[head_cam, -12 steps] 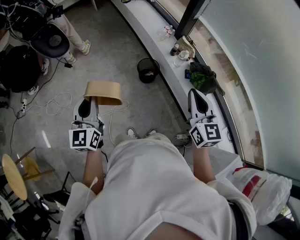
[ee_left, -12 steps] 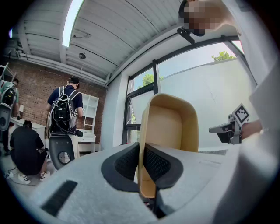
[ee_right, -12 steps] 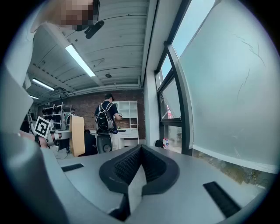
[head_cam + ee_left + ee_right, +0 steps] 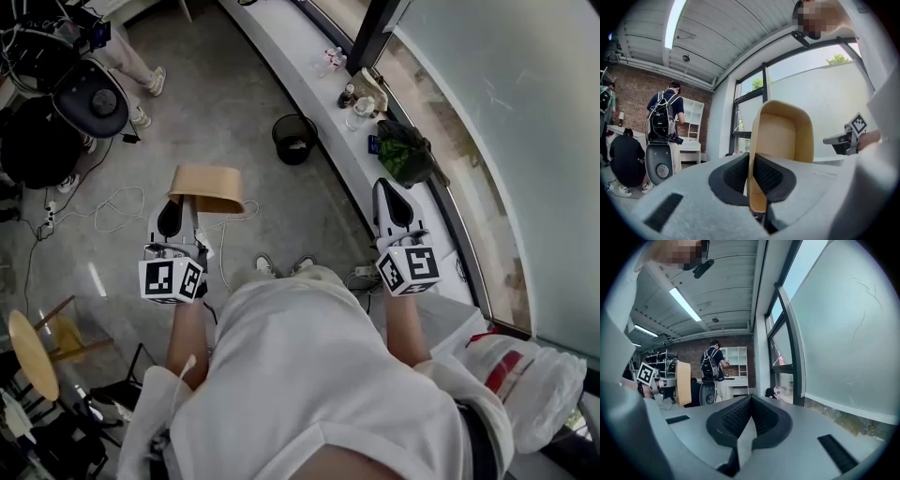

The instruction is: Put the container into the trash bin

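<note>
Little changed: left claw (image 4: pixel 178 208) still clamps container (image 4: pixel 207 186); right claw (image 4: pixel 391 201) shut.

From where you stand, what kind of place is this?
Probably a lab or workshop in a loft-style building: a brick wall, loose cables on the concrete floor, and tall windows.

Bystander steps off
The bystander's shoe (image 4: pixel 155 80) now lies farther from the trash bin (image 4: pixel 294 139) than half a second ago.
</note>
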A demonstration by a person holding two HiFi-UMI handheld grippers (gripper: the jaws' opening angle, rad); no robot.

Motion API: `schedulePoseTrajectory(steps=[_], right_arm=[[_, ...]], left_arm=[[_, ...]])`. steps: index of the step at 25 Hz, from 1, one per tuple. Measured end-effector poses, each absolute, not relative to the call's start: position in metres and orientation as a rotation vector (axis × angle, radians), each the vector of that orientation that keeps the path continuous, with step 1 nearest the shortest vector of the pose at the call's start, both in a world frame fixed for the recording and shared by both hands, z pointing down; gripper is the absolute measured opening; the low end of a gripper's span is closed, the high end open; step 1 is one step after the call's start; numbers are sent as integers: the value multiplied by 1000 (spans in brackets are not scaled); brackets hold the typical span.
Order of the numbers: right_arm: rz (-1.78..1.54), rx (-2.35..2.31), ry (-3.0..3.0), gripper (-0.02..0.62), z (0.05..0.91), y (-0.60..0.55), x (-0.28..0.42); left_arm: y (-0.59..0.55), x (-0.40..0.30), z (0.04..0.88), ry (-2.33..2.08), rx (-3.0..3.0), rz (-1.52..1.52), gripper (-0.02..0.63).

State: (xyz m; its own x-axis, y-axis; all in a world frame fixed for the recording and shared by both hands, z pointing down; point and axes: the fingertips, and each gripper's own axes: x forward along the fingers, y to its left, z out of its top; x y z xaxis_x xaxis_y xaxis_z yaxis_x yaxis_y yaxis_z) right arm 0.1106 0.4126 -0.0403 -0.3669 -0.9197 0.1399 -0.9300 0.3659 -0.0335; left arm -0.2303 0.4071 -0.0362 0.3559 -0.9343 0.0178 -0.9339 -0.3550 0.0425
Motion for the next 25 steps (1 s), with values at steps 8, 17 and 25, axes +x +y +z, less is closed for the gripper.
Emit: schedulePoseTrajectory(steps=[8,17,25], right_arm=[[170,1652,-2568,2,-34,418,119],[253,1676,-2556,2,-10,405,139],[311,1695,-2482,2,12,333,143]], left_arm=[[406,-209,-35,-1741,2560,4,28],[383,-189,-17,-1700,2557,66,26],[286,-177,10,-1605,2552,58,23]])
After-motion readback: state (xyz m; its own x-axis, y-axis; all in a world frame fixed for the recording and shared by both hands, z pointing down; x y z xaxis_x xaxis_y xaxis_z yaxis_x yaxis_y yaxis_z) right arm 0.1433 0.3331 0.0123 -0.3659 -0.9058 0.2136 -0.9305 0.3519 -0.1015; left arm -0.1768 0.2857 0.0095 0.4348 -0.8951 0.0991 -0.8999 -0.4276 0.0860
